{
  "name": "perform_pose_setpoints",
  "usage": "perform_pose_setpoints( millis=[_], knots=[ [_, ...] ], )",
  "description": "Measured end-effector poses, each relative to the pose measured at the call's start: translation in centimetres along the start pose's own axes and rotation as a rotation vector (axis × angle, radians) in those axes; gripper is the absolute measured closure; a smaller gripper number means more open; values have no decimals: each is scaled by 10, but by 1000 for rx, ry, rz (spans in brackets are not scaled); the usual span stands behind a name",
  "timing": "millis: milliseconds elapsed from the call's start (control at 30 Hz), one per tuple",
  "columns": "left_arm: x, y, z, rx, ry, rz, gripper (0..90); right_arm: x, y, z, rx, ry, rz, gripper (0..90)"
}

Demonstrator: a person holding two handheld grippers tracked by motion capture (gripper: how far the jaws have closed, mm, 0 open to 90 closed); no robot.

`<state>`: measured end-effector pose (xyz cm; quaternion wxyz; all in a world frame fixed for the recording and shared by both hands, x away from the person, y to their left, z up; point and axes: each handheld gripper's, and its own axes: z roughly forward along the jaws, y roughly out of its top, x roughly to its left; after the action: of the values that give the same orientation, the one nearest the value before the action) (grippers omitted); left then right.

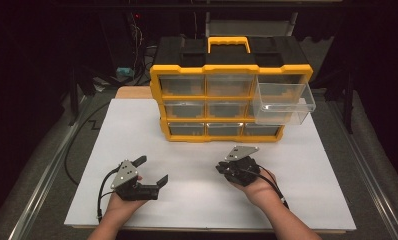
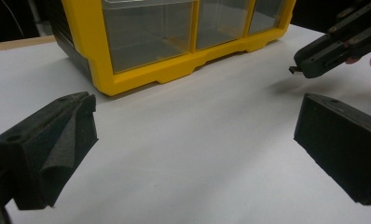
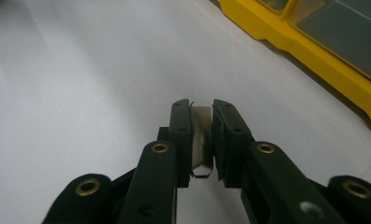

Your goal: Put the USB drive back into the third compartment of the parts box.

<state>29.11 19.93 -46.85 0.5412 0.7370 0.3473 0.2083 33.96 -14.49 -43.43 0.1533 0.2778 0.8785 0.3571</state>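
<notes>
So the right claw (image 3: 202, 140) is clamped on a small flat metal bit (image 3: 202, 140), looks hex-ended like a nut or thin plate, hard to tell exactly. It hovers low over the white table (image 1: 197, 150), well in front of the yellow-and-black organizer (image 1: 230, 87). The left claw (image 1: 152, 172) is spread wide open, holding nothing, foam-looking pads showing. The clear plastic drawer (image 1: 283, 102) at the organizer's upper right is pulled out, so my guess is the piece goes in there next: lift, reach forward right, let go over it.
</notes>
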Motion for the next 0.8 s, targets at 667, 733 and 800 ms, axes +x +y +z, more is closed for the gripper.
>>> perform_pose_setpoints(
  millis=[667,733,800],
  knots=[
    [-1,0,1,0,-6,-3,3,-11,-23,-25,49,-7,3,802],
    [-1,0,1,4,-5,0,3,-12,-24,-26,51,-1,3,802],
    [-2,-1,1,9,-7,4,3,-14,-27,-29,56,-2,8,802]
  ],
)
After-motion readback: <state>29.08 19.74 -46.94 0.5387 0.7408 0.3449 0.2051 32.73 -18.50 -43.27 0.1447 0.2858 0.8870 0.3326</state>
